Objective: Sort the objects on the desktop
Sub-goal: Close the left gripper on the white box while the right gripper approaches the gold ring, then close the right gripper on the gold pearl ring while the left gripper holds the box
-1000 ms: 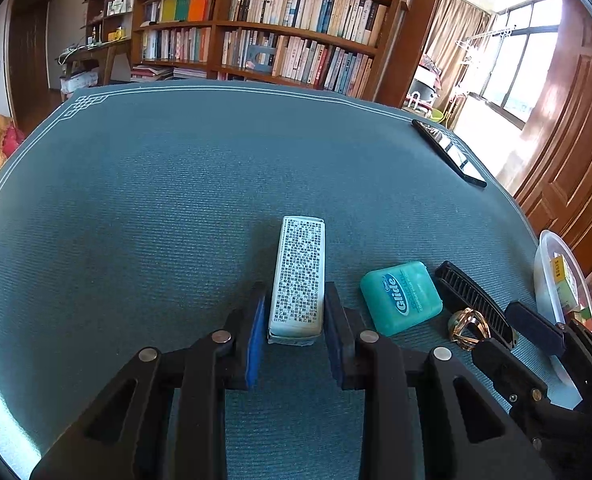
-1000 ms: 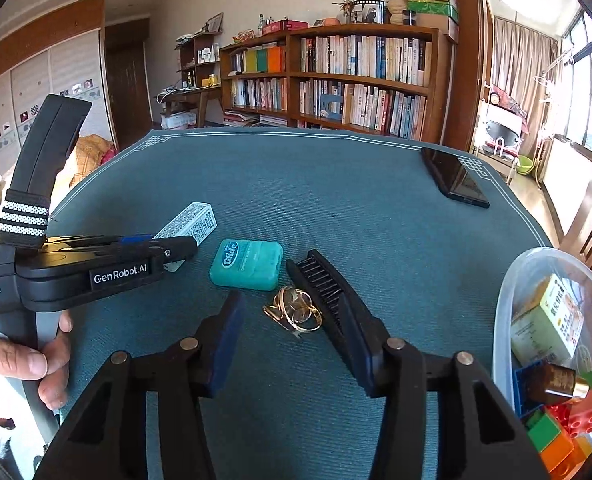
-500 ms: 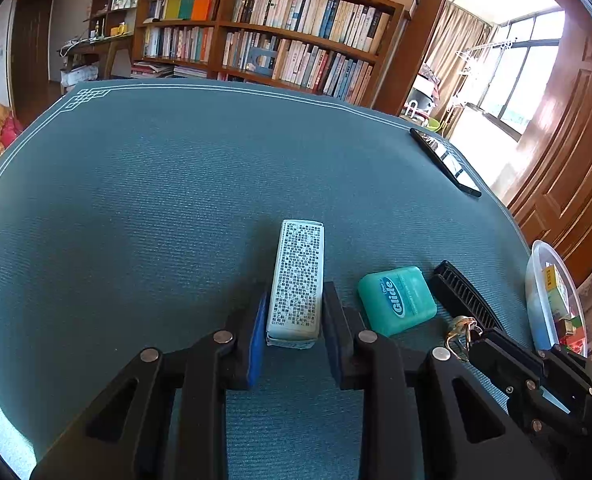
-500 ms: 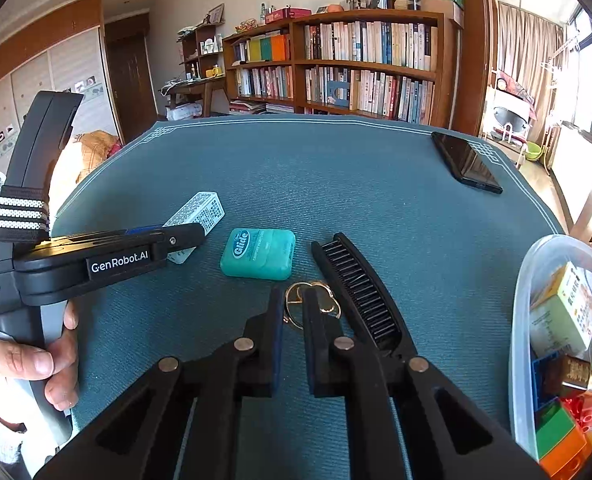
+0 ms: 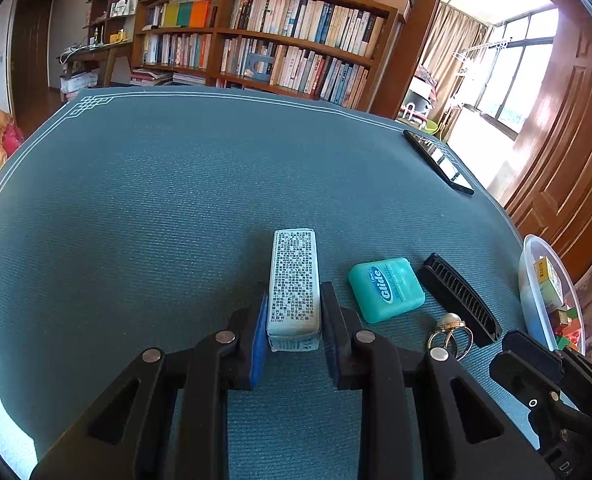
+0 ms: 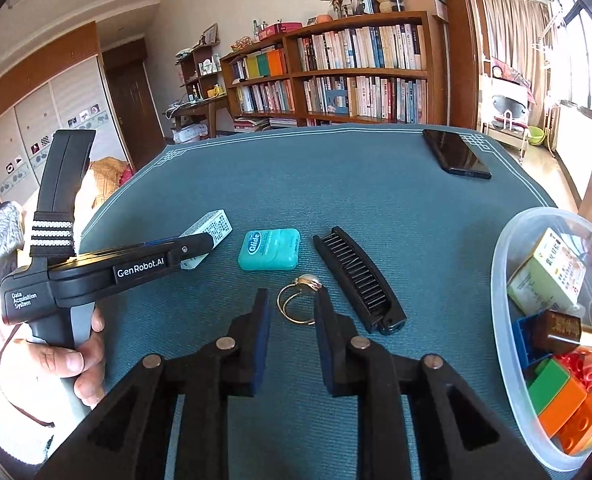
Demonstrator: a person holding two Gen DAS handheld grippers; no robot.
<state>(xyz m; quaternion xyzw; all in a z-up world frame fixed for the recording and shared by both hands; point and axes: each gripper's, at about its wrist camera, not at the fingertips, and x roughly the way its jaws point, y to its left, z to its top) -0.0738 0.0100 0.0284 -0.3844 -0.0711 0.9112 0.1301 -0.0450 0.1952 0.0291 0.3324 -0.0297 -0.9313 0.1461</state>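
Observation:
A white printed box lies on the teal table mat; my left gripper is shut on its near end. To its right lie a teal Glide floss case, a black comb and a gold ring. In the right wrist view my right gripper is open with the gold ring lying between its fingertips, beside the comb and the floss case. The left gripper also shows there on the box.
A clear plastic bowl at the right edge holds a small carton, a brown bottle and toy bricks. A black phone lies at the far right of the table. A bookshelf stands behind.
My right gripper, closed near the ring half a second ago, has opened with the ring between its fingers. My left gripper stays on the white box.

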